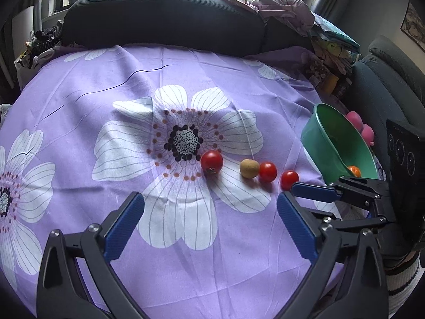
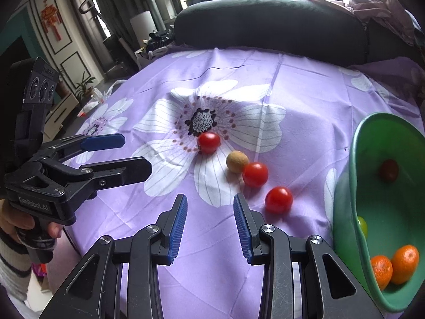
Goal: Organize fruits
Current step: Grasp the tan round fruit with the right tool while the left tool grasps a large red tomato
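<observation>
Three red tomatoes lie in a row on the purple flowered cloth: a large one (image 1: 211,161) (image 2: 208,142), a middle one (image 1: 267,171) (image 2: 255,174) and a near one (image 1: 289,179) (image 2: 278,200). A small tan round fruit (image 1: 249,168) (image 2: 237,161) touches the middle tomato. A green bowl (image 1: 318,138) (image 2: 356,175) is tilted at the right and holds two oranges (image 2: 393,265), a dark red fruit (image 2: 388,170) and a green one (image 2: 362,225). My left gripper (image 1: 209,202) (image 2: 130,154) is open and empty. My right gripper (image 2: 210,199) (image 1: 289,186) is open and empty, just short of the near tomato.
A dark sofa cushion (image 1: 164,18) runs along the far edge of the cloth. Piled clothes (image 1: 287,8) and clutter sit at the back right. Pink objects (image 1: 361,127) lie behind the bowl. A dark chair (image 1: 382,85) stands to the right.
</observation>
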The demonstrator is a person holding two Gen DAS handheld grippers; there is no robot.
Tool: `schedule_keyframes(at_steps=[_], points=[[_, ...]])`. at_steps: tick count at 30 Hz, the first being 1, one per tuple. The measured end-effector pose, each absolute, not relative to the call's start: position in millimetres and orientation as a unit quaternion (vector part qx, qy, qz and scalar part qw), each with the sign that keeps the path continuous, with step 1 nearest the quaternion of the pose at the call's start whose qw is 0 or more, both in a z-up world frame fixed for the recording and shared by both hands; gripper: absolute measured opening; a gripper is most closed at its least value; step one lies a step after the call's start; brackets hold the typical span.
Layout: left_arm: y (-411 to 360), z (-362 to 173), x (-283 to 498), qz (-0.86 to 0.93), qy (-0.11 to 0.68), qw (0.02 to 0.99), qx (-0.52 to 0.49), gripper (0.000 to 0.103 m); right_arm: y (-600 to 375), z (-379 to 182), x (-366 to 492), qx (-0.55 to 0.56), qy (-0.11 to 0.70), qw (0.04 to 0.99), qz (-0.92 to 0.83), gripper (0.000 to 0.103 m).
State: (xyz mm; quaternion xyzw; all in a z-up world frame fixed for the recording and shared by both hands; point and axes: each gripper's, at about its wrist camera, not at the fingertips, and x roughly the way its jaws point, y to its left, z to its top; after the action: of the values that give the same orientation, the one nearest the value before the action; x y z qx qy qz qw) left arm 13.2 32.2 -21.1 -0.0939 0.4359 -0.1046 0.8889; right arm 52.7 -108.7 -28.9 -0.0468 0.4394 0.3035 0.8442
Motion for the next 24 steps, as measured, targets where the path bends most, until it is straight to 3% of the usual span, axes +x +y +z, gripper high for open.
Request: schedule_keyframes(at_steps=[13, 20, 24], points=[[27, -37, 50, -0.115, 0.470, 0.873, -0.063, 0.083, -95, -53, 93, -0.025, 0.484, 0.822, 0.300, 0.036], [19, -47, 68, -0.124, 0.488, 0.863, -0.045, 0.064, -95, -58, 106, -0.038, 0.486, 0.828, 0.275, 0.036], [18, -50, 77, -0.126, 0.496, 0.858, -0.041, 0.063, -95, -58, 111, -0.044, 0.490, 0.826, 0.275, 0.036]])
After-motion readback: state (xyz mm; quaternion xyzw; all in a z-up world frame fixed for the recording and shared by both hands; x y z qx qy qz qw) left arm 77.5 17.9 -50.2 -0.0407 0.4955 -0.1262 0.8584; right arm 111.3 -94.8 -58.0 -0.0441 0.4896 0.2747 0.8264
